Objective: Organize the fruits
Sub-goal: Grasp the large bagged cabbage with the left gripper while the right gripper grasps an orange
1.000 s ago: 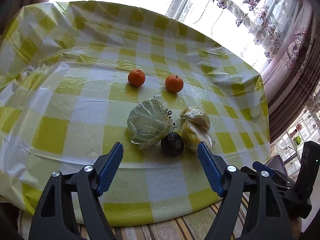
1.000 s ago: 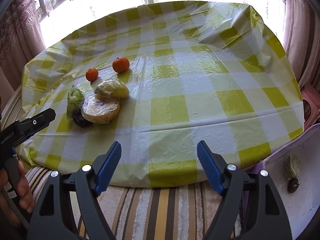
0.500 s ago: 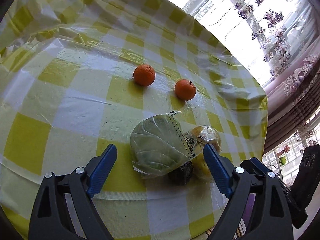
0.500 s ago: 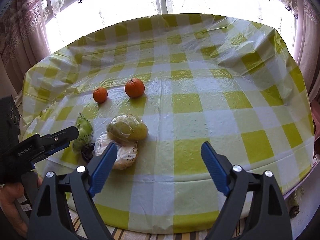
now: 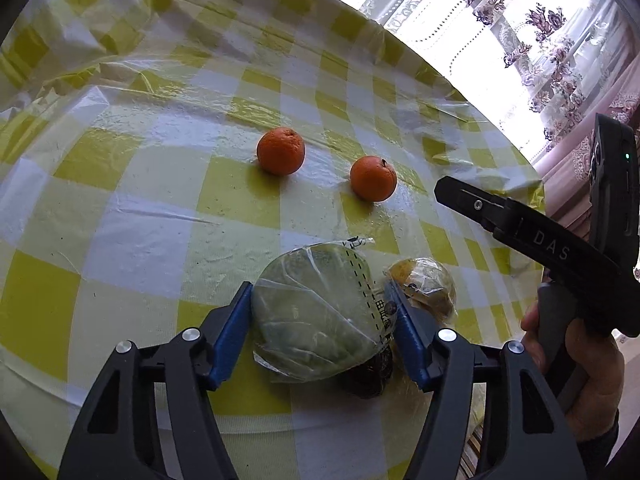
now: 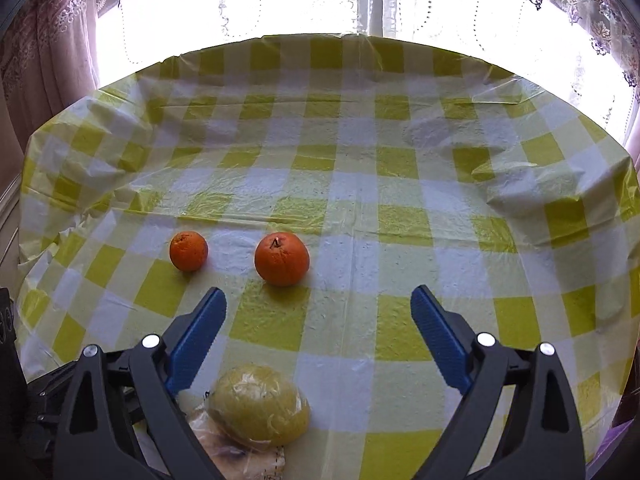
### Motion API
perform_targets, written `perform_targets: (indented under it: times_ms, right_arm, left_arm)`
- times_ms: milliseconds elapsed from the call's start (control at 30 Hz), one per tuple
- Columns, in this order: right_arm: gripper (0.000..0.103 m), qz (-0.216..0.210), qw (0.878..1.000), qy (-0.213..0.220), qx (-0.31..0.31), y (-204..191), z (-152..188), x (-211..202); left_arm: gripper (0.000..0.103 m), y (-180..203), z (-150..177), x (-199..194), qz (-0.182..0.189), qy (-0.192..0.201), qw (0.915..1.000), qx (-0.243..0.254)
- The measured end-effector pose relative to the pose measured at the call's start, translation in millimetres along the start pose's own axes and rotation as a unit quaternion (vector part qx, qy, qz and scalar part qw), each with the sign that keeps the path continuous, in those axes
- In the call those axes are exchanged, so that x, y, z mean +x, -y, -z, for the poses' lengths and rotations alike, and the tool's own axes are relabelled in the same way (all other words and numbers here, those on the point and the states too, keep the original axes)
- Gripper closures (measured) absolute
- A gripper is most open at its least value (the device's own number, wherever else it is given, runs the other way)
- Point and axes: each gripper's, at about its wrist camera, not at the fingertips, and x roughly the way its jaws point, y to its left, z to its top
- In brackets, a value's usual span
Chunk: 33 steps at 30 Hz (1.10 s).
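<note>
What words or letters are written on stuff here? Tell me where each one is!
"DAS": on the black arm of the right claw, seen from the left wrist camera.
Black printed characters beside a dashed line: on the plastic bag around the green fruit, too small and warped to read.
Faint dark print: on the wrapped fruit under the yellow one in the right wrist view, too blurred to read.

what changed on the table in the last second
The left tongs moved in and have just closed around the wrapped green fruit. The right tongs swung in toward the oranges, opening wider, empty. The fruit lies where it did.
</note>
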Motion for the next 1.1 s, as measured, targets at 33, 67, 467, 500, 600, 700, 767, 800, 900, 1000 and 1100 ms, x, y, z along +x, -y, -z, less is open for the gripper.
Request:
perform_targets:
  times_ms: [33,67,467,500,600,700,767,800,900,1000,1100]
  right_arm:
    - [0.009,0.003,1.000,-0.002,-0.009,-3.0,-4.2,5.8]
    - [0.009,0.007,1.000,-0.007,-0.018,-6.1,-8.7,12.6]
    - [0.034,0.008,0.993,-0.077,-0.093,-30.7,-33.0,71.6]
    - [0.038,0.008,0.992,-0.083,-0.095,-31.2,-33.8,75.9]
    - [0.045,0.001,0.990,-0.101,-0.102,-34.1,-34.3,87.2]
    - [0.058,-0.015,0.988,-0.110,-0.106,-36.6,-32.5,93.1]
    - [0.059,-0.013,0.989,-0.105,-0.107,-37.2,-31.7,91.5]
    - [0.059,-0.015,0.989,-0.103,-0.104,-36.3,-30.3,89.7]
    - [0.059,-0.013,0.992,-0.087,-0.088,-30.6,-23.1,77.7]
    - [0.060,-0.011,0.996,-0.065,-0.062,-19.4,-16.5,58.2]
    - [0.060,-0.012,0.998,-0.044,-0.034,-5.9,-7.1,35.4]
  left_arm:
    - [0.043,0.0,-0.1,-0.2,-0.001,0.001,1.0000,0.002]
    - [0.043,0.4,-0.1,-0.5,-0.002,0.002,1.0000,0.004]
    - [0.045,-3.8,1.3,-7.3,-0.006,0.020,0.9998,0.000]
    - [0.045,-3.8,1.4,-7.6,-0.005,0.021,0.9998,0.001]
    - [0.045,-3.7,2.0,-8.7,-0.006,0.023,0.9997,0.001]
    - [0.045,-3.9,2.7,-9.8,-0.005,0.026,0.9996,0.000]
    - [0.045,-3.8,3.3,-10.5,-0.006,0.027,0.9996,-0.001]
    - [0.045,-3.7,3.7,-11.0,-0.006,0.029,0.9996,-0.001]
    - [0.045,-2.9,4.1,-13.0,-0.007,0.033,0.9994,-0.001]
    - [0.045,-2.1,4.0,-14.4,-0.010,0.037,0.9993,0.002]
    - [0.045,0.0,4.4,-17.2,-0.014,0.043,0.9990,0.006]
